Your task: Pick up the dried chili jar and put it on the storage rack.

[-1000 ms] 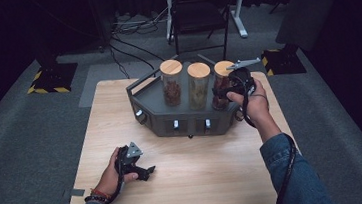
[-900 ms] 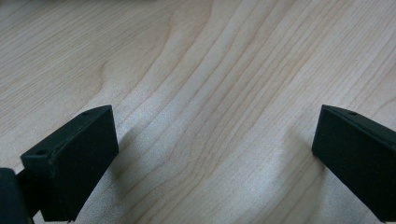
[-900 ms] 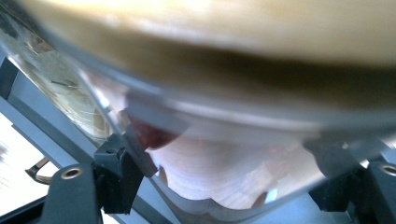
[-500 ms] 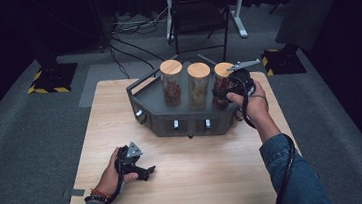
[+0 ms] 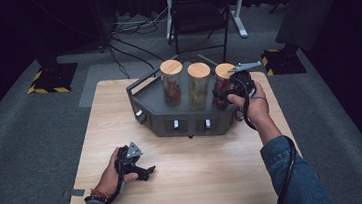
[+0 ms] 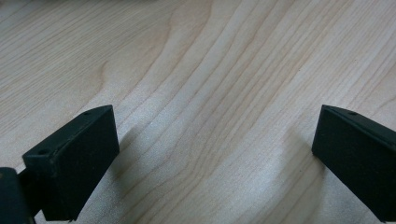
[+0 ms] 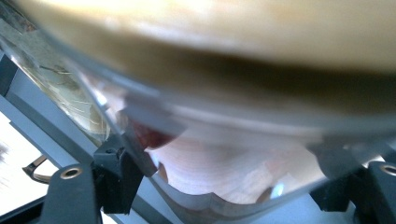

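Three glass jars with wooden lids stand in a row on a dark grey tray [image 5: 160, 111] at the far middle of the wooden table [image 5: 211, 179]. My right gripper [image 5: 224, 94] is shut on the right jar [image 5: 224, 71], gripping its glass body just under the lid. In the right gripper view this jar [image 7: 224, 116] sits very close and blurred between the two jaws of that gripper [image 7: 229, 186]. The middle jar [image 5: 199, 84] and the left jar [image 5: 172, 82] stand untouched. My left gripper [image 5: 148, 173] rests on the table near the front left, open, with bare wood between the jaws of the gripper [image 6: 215, 158].
The tray has small white knobs [image 5: 176, 125] on its front wall. Behind the table stands a black folding chair [image 5: 200, 9], with cables [image 5: 127, 37] on the grey floor. Black bases with yellow stripes sit at far left [image 5: 48, 77] and far right [image 5: 280, 57].
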`<state>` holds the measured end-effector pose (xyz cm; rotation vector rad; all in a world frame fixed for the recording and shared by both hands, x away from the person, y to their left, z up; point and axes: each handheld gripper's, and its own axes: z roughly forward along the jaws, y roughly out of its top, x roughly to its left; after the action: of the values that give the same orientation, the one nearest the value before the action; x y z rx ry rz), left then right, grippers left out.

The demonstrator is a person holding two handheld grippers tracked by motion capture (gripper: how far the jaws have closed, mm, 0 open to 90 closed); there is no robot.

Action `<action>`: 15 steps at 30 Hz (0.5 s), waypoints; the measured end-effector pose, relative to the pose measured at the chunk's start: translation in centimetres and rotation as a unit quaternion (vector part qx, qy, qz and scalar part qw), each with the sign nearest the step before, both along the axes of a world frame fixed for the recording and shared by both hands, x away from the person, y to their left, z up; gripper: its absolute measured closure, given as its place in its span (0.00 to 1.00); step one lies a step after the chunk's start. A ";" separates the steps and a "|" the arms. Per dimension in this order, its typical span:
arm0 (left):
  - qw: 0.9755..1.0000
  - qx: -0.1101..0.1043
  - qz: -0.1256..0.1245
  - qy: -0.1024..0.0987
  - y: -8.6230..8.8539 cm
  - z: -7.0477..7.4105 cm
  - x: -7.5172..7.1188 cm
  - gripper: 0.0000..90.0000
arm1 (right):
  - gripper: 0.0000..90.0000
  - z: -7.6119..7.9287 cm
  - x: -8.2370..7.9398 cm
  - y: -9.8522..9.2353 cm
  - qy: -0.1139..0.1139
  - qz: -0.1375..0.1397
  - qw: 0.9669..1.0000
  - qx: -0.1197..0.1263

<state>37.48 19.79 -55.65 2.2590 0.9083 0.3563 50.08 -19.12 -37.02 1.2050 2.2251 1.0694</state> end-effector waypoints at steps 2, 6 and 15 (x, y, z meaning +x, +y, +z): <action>1.000 0.000 0.000 0.000 0.0 0.0 0.0 0.00 | 0.28 0.0 0.0 0.0 0.000 0.000 1.000 0.001; 1.000 0.000 0.000 0.000 0.0 0.0 0.0 0.00 | 0.28 0.0 0.0 0.0 -0.001 -0.002 1.000 0.001; 1.000 0.000 0.000 0.000 0.0 0.0 0.0 0.00 | 0.16 0.1 -0.2 -0.1 -0.008 -0.002 1.000 -0.005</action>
<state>37.48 19.79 -55.65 2.2588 0.9083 0.3564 49.90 -19.23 -36.91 1.1918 2.2124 1.0611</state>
